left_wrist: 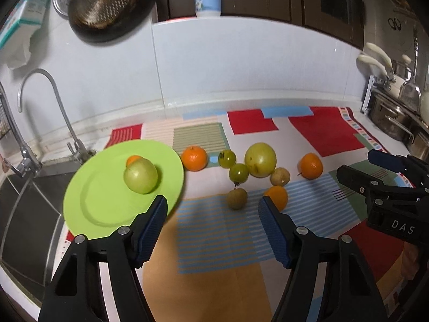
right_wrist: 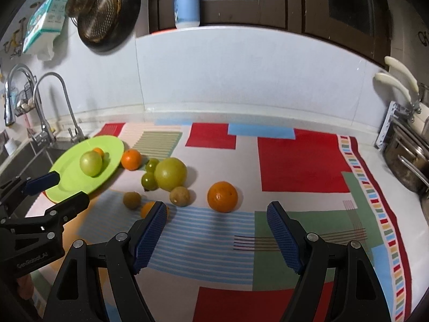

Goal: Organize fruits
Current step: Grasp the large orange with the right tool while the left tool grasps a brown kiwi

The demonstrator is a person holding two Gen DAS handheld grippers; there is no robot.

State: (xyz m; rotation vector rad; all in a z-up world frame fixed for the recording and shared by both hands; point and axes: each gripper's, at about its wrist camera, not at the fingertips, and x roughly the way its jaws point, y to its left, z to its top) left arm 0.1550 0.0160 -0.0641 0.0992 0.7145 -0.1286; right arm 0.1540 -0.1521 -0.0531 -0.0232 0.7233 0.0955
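A green plate [left_wrist: 102, 204] [right_wrist: 67, 171] lies at the mat's left, by the sink. It holds a green apple [left_wrist: 140, 175] [right_wrist: 91, 163] and a small orange [left_wrist: 133, 159] [right_wrist: 98, 151]. Several fruits lie loose on the mat: a large green apple [left_wrist: 260, 159] [right_wrist: 170, 174], oranges [left_wrist: 194, 158] [left_wrist: 311, 165] [right_wrist: 222, 196], small green fruits [left_wrist: 238, 173] and brown fruits [left_wrist: 237, 198]. My left gripper [left_wrist: 211, 209] is open and empty, near the plate's front edge. My right gripper [right_wrist: 215, 214] is open and empty, just in front of the orange.
A sink [left_wrist: 24, 214] with a tap [left_wrist: 57, 102] lies to the left. Pots [right_wrist: 407, 158] stand at the right. A pan [left_wrist: 104, 2] hangs on the wall. A bottle [right_wrist: 187, 0] stands on the ledge. A patterned mat [right_wrist: 295, 161] covers the counter.
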